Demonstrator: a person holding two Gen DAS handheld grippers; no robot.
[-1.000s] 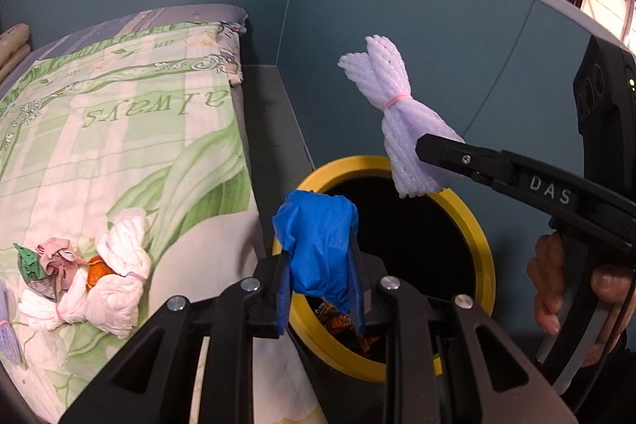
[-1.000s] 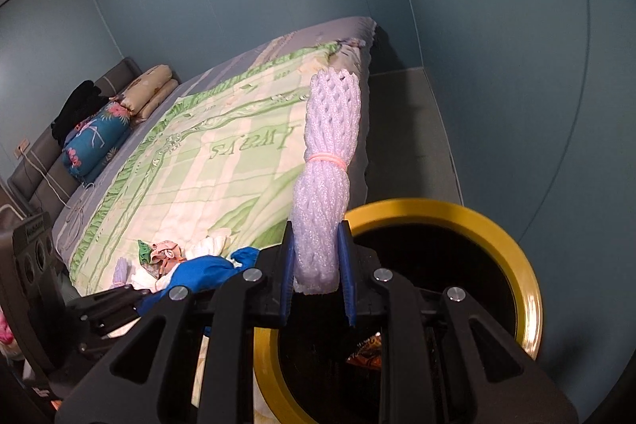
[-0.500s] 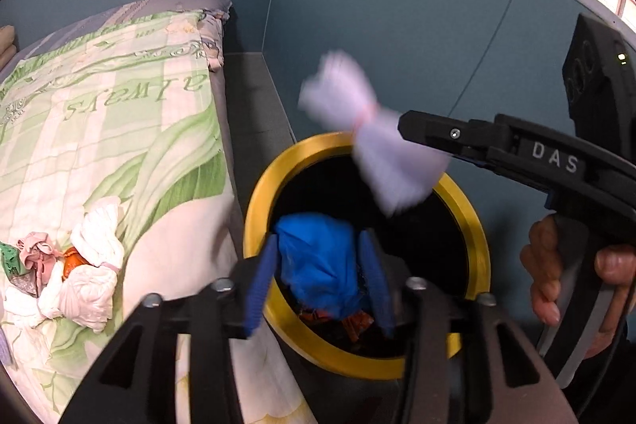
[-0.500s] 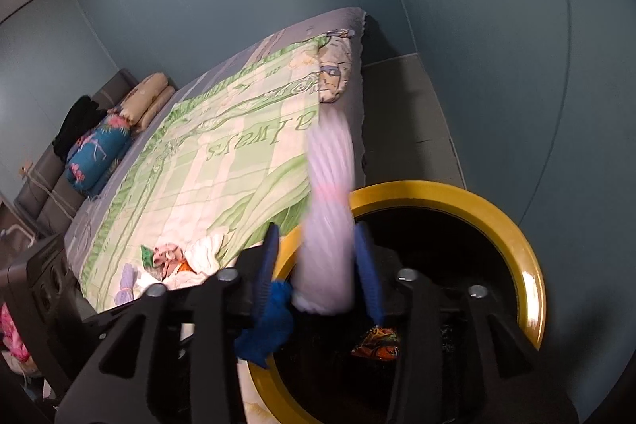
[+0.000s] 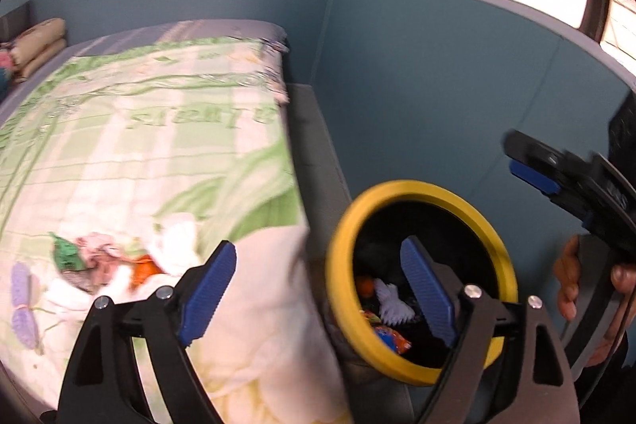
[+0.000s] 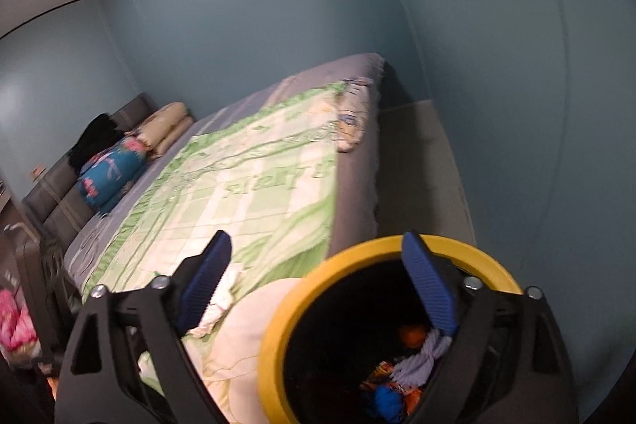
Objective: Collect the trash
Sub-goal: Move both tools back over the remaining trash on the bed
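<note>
A black bin with a yellow rim (image 5: pixel 413 187) (image 6: pixel 274 324) stands on the floor beside the bed. Inside it lie the white foam net (image 5: pixel 391 302) (image 6: pixel 421 354), the blue wad (image 6: pixel 387 400) and orange wrappers (image 5: pixel 391 338). My left gripper (image 5: pixel 318 285) is open and empty, straddling the bin's left rim and the bed edge. My right gripper (image 6: pixel 316 285) is open and empty above the bin; it also shows in the left wrist view (image 5: pixel 532 173). A pile of trash (image 5: pixel 103 261) lies on the green quilt (image 5: pixel 159 153), with white pieces (image 6: pixel 222 293) near the edge.
The bed (image 6: pixel 258 161) fills the left, with pillows (image 6: pixel 159 130) at its head. A narrow grey floor strip (image 6: pixel 421 161) runs between bed and blue wall (image 5: pixel 437 86). A purple foam piece (image 5: pixel 20 304) lies on the quilt's near left.
Both grippers opened and dropped their loads: the blue wad and the white foam net fell into the bin. Both grippers have swung left towards the bed.
</note>
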